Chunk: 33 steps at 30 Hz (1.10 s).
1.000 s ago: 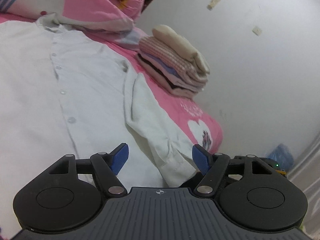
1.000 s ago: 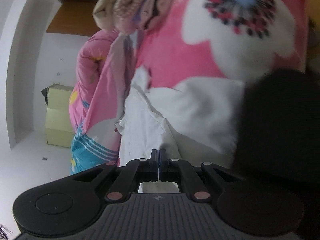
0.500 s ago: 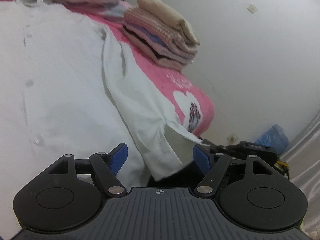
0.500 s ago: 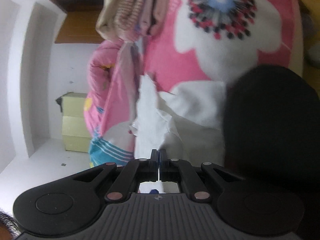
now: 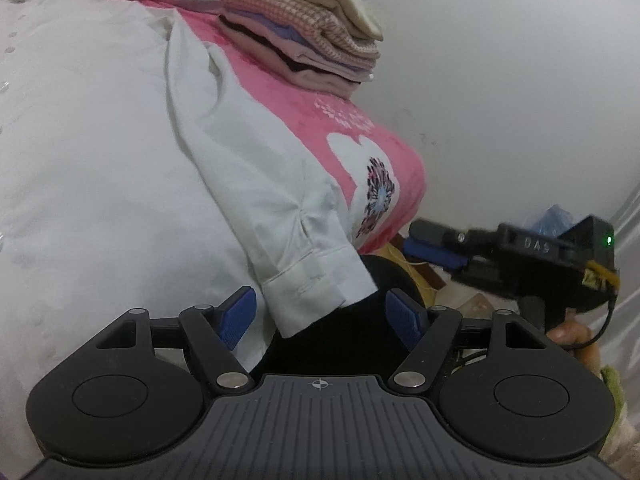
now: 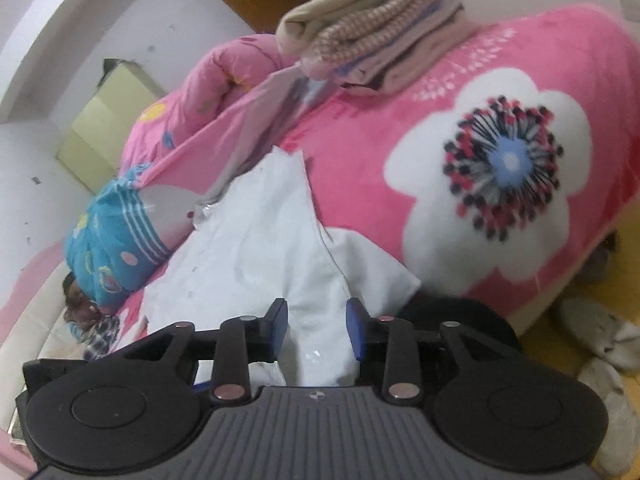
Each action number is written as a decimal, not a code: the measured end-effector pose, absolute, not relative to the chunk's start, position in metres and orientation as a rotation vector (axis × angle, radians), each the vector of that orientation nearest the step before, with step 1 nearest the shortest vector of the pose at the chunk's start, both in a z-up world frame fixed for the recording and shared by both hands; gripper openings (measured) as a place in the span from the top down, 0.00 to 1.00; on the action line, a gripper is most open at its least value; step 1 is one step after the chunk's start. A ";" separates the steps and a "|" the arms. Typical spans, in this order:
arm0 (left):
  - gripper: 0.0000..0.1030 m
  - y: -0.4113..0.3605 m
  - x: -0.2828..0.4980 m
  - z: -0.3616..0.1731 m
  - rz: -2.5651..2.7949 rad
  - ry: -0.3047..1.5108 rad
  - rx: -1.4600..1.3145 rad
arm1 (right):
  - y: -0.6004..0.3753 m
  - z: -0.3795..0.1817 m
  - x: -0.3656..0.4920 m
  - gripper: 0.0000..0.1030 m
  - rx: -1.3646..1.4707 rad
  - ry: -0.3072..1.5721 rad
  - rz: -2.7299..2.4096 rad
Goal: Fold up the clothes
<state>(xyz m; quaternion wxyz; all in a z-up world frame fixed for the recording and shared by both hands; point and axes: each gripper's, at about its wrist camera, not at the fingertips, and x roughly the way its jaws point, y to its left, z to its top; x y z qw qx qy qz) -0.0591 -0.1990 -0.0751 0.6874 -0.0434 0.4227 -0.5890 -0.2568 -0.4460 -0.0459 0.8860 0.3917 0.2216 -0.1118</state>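
Observation:
A white button shirt (image 5: pixel 100 160) lies spread on the pink bed cover (image 5: pixel 320 120). Its right sleeve runs down to the cuff (image 5: pixel 316 284) at the bed's edge. My left gripper (image 5: pixel 322 312) is open, and the cuff shows just ahead between its blue pads, untouched. My right gripper (image 5: pixel 424 242) hovers off the bed's edge to the right of the cuff, clear of the cloth. In the right wrist view that gripper (image 6: pixel 318 326) has its jaws opening; white shirt cloth (image 6: pixel 260 240) lies beyond them and the pads do not press on it.
A stack of folded clothes (image 5: pixel 312 40) sits at the far right of the bed, also seen as the stack (image 6: pixel 372 36). A rolled pink quilt (image 6: pixel 208 92) and a blue striped pillow (image 6: pixel 112 236) lie behind the shirt. A dark round object (image 6: pixel 452 320) stands by the bed's edge.
The right gripper, shut on white cloth before, now has its jaws apart and has rolled and lifted away. The left gripper has slid along the sleeve to the cuff.

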 end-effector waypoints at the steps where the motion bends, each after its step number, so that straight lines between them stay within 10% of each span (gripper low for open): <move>1: 0.32 -0.201 -0.060 -0.075 -1.318 0.944 -0.090 | -0.449 -0.047 -0.253 0.66 0.817 0.467 -0.220; 24: 0.44 -0.238 -0.066 -0.102 -1.206 1.053 -0.032 | -0.485 -0.077 -0.192 0.71 0.792 0.681 -0.029; 29: 0.90 -0.238 -0.065 -0.104 -1.158 1.086 -0.054 | -0.481 -0.074 -0.194 0.95 0.770 0.680 -0.017; 33: 0.99 -0.226 -0.063 -0.090 -1.158 1.039 -0.093 | -0.476 -0.062 -0.200 0.97 0.783 0.632 -0.008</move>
